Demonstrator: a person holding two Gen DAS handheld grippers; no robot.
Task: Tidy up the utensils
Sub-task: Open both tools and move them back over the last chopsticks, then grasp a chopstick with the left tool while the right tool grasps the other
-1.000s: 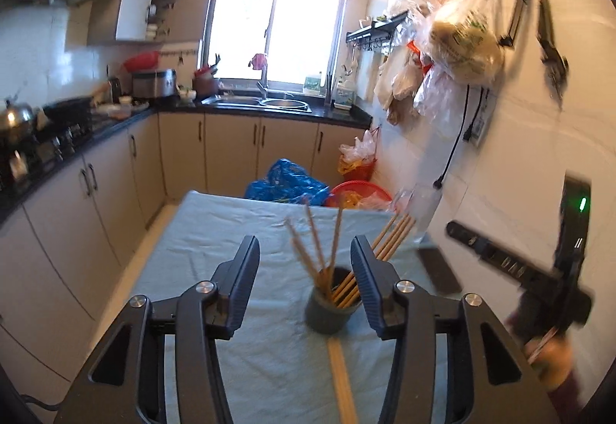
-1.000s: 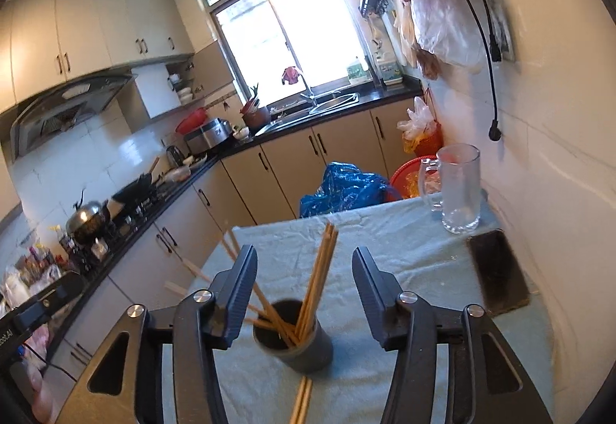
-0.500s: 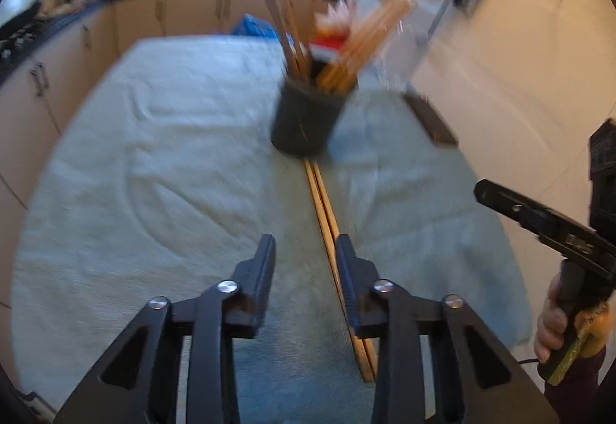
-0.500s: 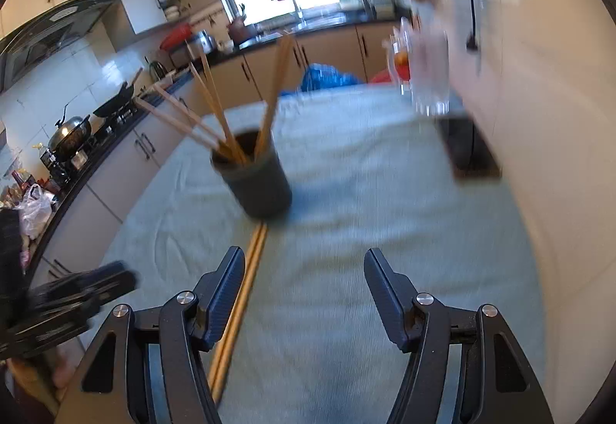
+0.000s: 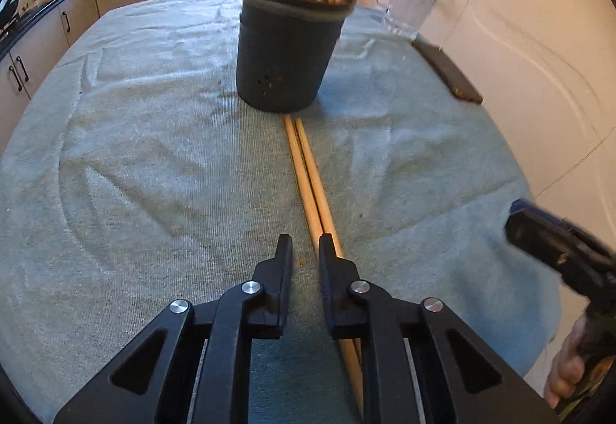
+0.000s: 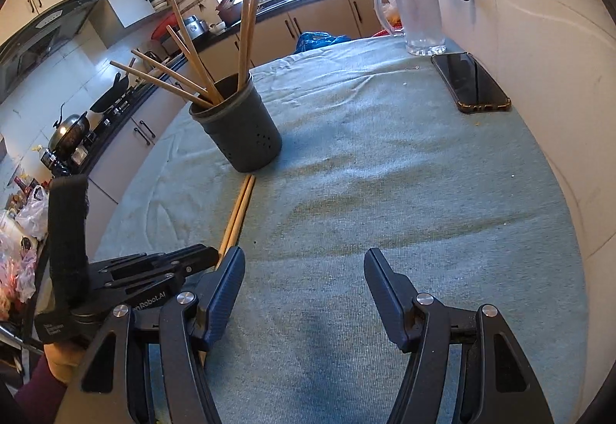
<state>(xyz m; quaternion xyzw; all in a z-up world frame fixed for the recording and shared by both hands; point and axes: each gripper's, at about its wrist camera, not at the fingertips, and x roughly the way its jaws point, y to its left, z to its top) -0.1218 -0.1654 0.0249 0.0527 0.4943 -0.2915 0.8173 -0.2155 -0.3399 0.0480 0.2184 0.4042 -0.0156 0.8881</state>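
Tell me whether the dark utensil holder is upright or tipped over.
Upright. The utensil holder stands on its base on the cloth, chopsticks poking from its open top.

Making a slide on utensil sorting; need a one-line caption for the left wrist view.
Left gripper, narrowly open, lowered over loose chopsticks lying before the dark holder.

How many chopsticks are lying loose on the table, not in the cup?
2. The loose chopsticks lie side by side on the cloth, running from the foot of the dark holder toward the left gripper. Their near ends are hidden beneath it.
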